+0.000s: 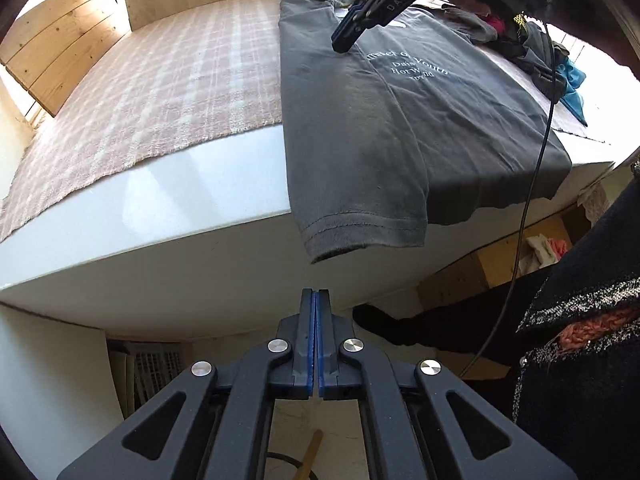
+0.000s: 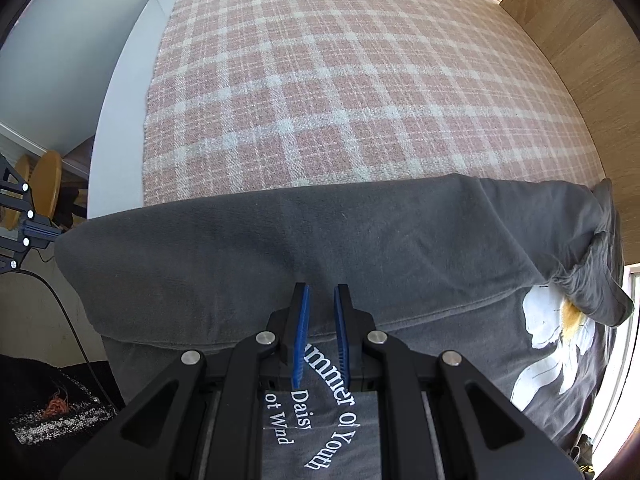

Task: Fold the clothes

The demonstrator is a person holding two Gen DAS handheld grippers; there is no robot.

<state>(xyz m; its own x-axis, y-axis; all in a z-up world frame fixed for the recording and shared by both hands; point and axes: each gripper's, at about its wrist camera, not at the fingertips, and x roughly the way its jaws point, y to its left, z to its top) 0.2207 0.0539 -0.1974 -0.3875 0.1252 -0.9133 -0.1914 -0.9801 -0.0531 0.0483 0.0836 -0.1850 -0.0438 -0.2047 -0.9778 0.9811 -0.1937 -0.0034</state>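
A dark grey T-shirt (image 1: pixel 380 128) with white lettering lies on the pink plaid cloth (image 1: pixel 160 92), its hem and one sleeve hanging over the table's white front edge (image 1: pixel 180 216). In the right wrist view the T-shirt (image 2: pixel 320 240) has one side folded in over the print, beside a white daisy (image 2: pixel 556 332). My right gripper (image 2: pixel 322 294) hovers just above the folded side, narrowly open with only the cloth below showing in the gap; the left wrist view shows this right gripper (image 1: pixel 339 45) over the chest. My left gripper (image 1: pixel 316 294) is shut and empty, below the table edge under the hanging sleeve.
A pile of other clothes (image 1: pixel 536 52) with a blue piece (image 1: pixel 576 84) lies at the table's far right. A black cable (image 1: pixel 536 184) hangs across the shirt's corner. The person's dark coat (image 1: pixel 580 360) is close on the right. Wooden panels (image 2: pixel 580 40) back the table; a wooden stool (image 2: pixel 46 184) stands below.
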